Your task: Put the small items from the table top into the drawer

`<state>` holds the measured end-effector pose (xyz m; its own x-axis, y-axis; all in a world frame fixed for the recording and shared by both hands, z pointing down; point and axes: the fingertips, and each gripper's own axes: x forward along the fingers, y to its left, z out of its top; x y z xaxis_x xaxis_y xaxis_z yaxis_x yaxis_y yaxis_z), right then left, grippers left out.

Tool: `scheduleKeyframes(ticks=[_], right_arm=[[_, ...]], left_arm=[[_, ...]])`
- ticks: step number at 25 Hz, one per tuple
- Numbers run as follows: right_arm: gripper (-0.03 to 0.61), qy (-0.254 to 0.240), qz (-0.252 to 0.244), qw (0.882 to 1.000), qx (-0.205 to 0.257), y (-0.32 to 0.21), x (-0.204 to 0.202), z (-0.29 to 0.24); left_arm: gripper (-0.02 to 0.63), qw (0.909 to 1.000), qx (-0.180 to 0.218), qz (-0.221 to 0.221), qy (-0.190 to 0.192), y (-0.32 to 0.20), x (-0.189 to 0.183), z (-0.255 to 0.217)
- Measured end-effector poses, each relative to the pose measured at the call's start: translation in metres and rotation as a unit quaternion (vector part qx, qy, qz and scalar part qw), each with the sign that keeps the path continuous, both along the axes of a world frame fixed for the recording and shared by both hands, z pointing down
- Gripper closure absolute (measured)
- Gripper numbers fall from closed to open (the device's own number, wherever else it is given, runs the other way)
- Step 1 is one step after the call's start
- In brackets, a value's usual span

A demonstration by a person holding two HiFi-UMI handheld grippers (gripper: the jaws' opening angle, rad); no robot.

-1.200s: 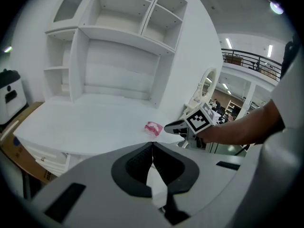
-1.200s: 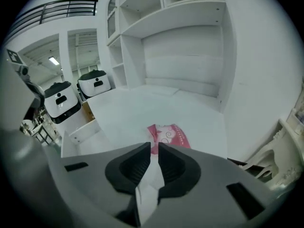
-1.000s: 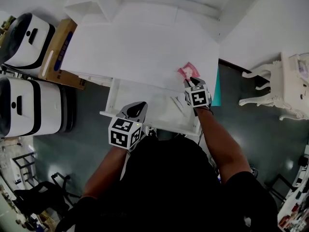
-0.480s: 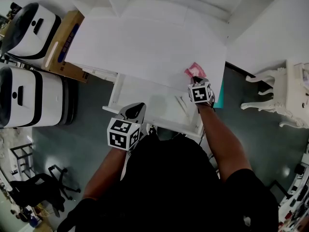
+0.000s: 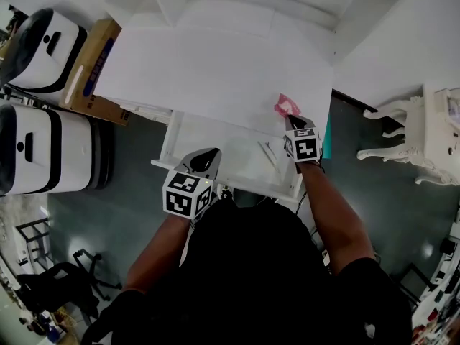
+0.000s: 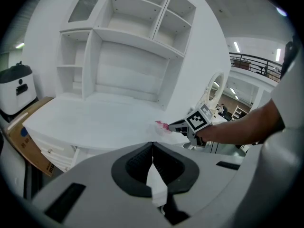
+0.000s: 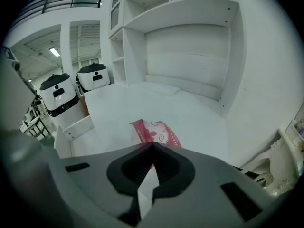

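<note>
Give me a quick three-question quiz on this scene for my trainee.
1. Fill in: the drawer is ___.
2. True or false: the left gripper has its jaws apart.
3. Where is the pink packet? A in the drawer; B on the desk top, at the right gripper; C on the floor.
Key: 1 open; 2 false; 3 B.

Left gripper [image 5: 207, 154] and right gripper [image 5: 292, 121] both hold fingers together.
</note>
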<state>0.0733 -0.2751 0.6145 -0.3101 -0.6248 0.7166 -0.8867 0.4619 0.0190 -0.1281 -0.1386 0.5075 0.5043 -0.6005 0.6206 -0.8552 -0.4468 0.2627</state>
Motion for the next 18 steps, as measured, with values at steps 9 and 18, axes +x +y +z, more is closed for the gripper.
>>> scheduleKeyframes(ticks=[9,18], right_arm=[[0.551,-0.080,-0.052,0.995,-0.021,0.070,-0.018,-0.036],[0.551,-0.010,-0.210,0.973,-0.092,0.156,-0.054,0.027]], left_arm=[[0.603,0.9998,0.001,0.018,0.002,-0.009,0.011,0.002],[0.603,0.9996,-0.008,0.026,-0.002,-0.005,0.014,0.008]])
